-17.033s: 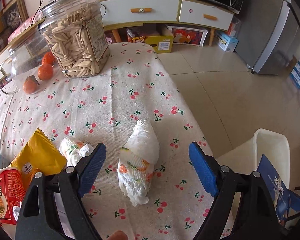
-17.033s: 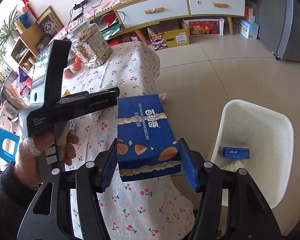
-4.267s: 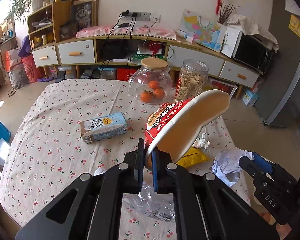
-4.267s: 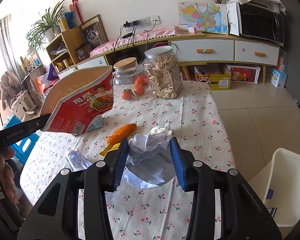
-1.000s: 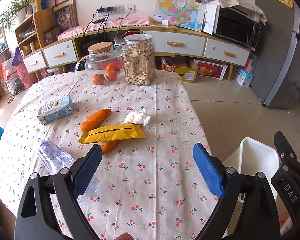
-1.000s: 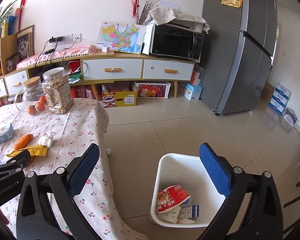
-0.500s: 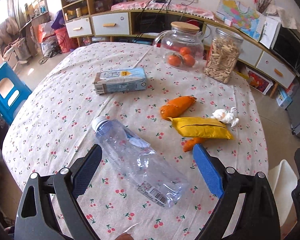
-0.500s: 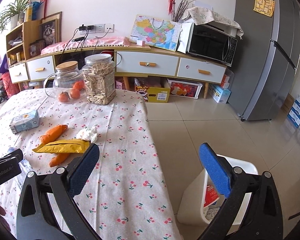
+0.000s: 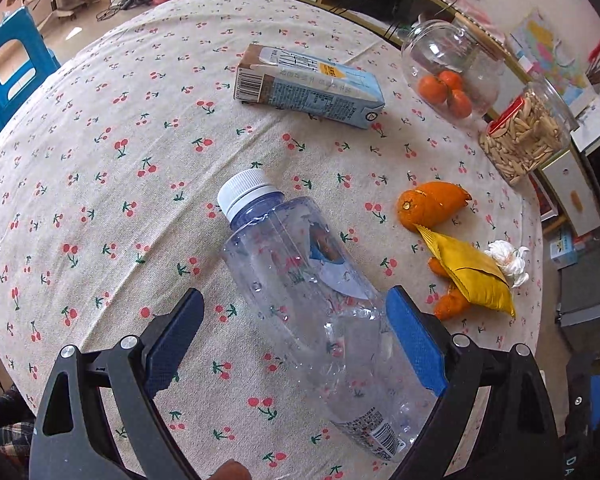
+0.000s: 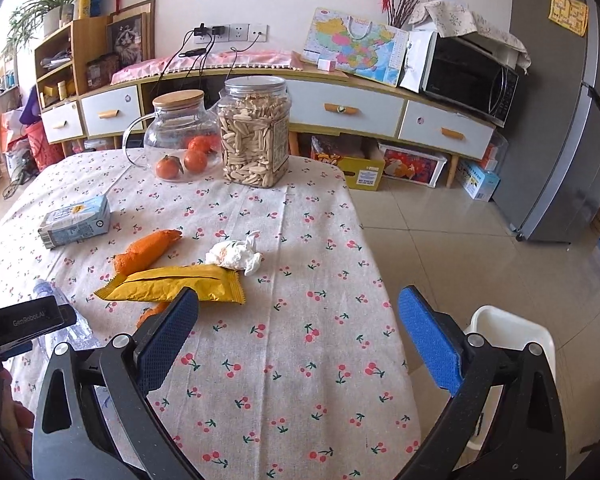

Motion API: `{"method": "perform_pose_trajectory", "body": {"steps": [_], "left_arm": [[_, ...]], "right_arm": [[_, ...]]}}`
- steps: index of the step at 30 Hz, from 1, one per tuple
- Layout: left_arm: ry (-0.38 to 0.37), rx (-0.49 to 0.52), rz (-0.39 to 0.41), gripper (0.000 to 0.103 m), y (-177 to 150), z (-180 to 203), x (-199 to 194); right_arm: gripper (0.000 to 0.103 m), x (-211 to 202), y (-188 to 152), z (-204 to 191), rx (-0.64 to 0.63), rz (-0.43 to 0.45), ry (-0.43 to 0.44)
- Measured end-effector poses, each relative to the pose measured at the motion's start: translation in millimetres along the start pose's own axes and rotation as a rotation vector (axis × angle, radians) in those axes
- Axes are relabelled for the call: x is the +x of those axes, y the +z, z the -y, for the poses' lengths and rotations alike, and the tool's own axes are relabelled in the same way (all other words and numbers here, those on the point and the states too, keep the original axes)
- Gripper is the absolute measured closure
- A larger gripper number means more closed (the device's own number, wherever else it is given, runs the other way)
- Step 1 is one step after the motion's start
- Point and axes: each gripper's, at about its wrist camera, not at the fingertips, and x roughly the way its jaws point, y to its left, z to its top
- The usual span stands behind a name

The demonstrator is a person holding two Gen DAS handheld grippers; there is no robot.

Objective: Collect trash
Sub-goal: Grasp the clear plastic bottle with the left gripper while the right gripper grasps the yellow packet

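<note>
A crushed clear plastic bottle [image 9: 312, 300] with a white cap lies on the cherry-print tablecloth [image 9: 100, 200]. My left gripper [image 9: 296, 340] is open, its blue pads on either side of the bottle's lower half, not touching it. My right gripper [image 10: 298, 336] is open and empty above the table's near right part. A yellow snack wrapper [image 10: 172, 288], orange peels [image 10: 148, 254], a crumpled white tissue [image 10: 236, 258] and a blue milk carton [image 10: 76, 222] lie on the table. The white trash bin [image 10: 512, 332] stands on the floor at the right.
A glass jug of oranges [image 10: 180, 140] and a jar of seeds [image 10: 254, 136] stand at the table's far edge. A sideboard with a microwave [image 10: 468, 76] and a fridge [image 10: 572, 120] lie beyond. A blue stool [image 9: 12, 68] stands left of the table.
My left gripper has moved closer, so its open pads now straddle the bottle. My right gripper has swung left from the bin toward the table.
</note>
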Motion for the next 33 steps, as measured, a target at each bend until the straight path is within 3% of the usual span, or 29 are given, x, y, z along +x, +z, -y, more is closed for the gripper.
{"method": "perform_pose_trajectory", "body": {"steps": [4, 8, 16, 20, 22, 24, 25, 27, 28, 33], "left_arm": [[-0.04, 0.031, -0.02, 0.021, -1.0, 9.6, 4.2], [-0.079, 0.118, -0.001, 0.044, -3.9, 19.0, -1.5], [-0.052, 0.283, 0.134, 0.046, -12.6, 28.9, -39.9], [-0.045, 0.289, 0.163, 0.045, -9.6, 20.9, -49.0], [-0.044, 0.284, 0.159, 0.045, -7.2, 17.9, -48.2], [-0.035, 0.287, 0.159, 0.045, -6.1, 17.8, -45.5], [-0.031, 0.289, 0.161, 0.045, -6.6, 17.8, -44.8], [-0.028, 0.289, 0.163, 0.045, -6.2, 17.4, -44.5], [-0.028, 0.287, 0.168, 0.045, -5.7, 17.2, -45.3], [-0.02, 0.284, 0.201, 0.045, -2.8, 15.9, -51.3]], "right_arm": [[0.007, 21.5, -0.7, 9.4, 0.158, -0.105, 0.146], [0.007, 40.7, -6.5, 3.6, 0.269, -0.189, 0.275], [0.007, 61.2, 1.9, -15.7, 0.369, -0.216, 0.385], [0.008, 79.1, 3.3, -18.3, 0.445, -0.242, 0.433], [0.015, 87.8, 1.8, -19.4, 0.469, -0.258, 0.451], [0.045, 93.2, 0.9, -21.2, 0.457, -0.27, 0.44], [0.051, 95.4, 0.0, -22.3, 0.449, -0.278, 0.438], [0.081, 97.2, -1.6, -23.0, 0.445, -0.286, 0.452], [0.088, 96.4, -1.8, -24.3, 0.436, -0.288, 0.457], [0.098, 82.7, 1.6, -23.6, 0.407, -0.249, 0.489]]}}
